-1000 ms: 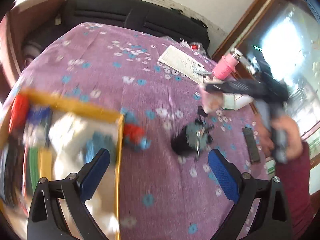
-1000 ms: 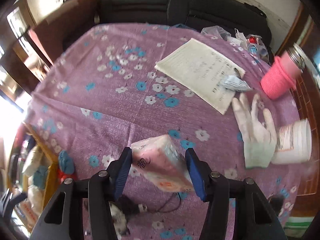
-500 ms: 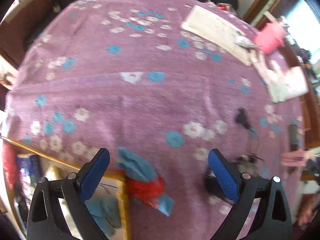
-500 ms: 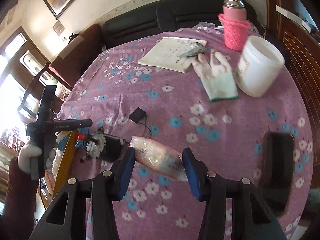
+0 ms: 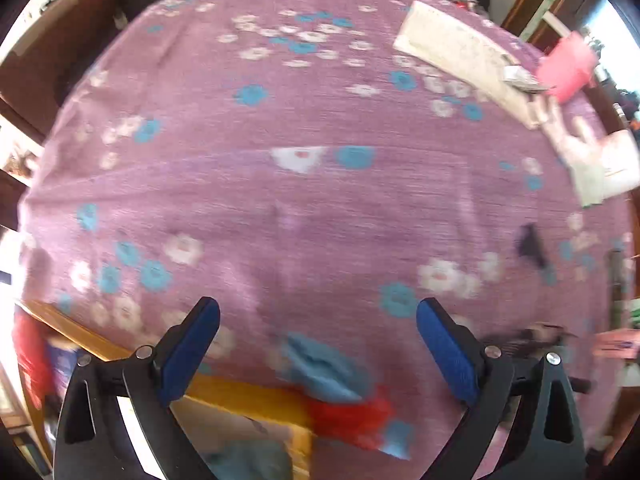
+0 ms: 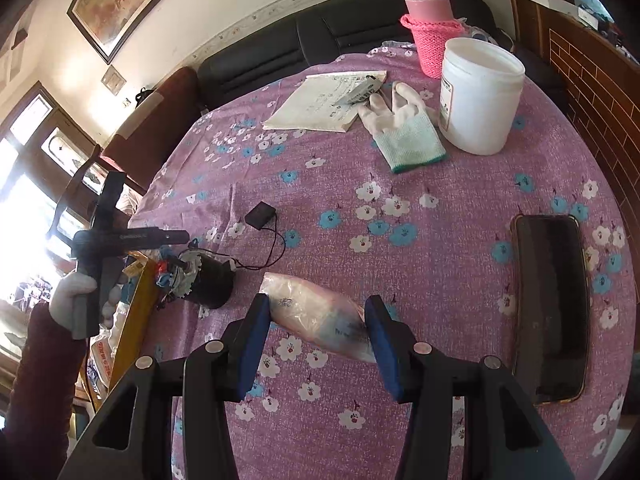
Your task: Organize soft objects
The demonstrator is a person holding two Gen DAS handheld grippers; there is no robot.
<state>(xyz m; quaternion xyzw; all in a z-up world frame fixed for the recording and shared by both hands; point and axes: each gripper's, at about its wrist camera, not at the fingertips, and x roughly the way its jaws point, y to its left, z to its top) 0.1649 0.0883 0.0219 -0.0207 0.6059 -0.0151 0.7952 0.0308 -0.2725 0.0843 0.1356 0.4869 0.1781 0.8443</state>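
The right tool pinches a soft tissue pack at six o'clock above the surface; the slick wrapper could slip. The left tool is open, empty.

Left tongs: blue pads spread wide, nothing gripped between them, pointing steeply down at the tabletop.
Right tongs: tilted down, pads pressing both ends of a plastic-wrapped packet, held just above the tabletop.
Left hand: in a white glove, wrapped round the black handle of its tongs, seen from the right wrist view.
Left arm: dark red sleeve.
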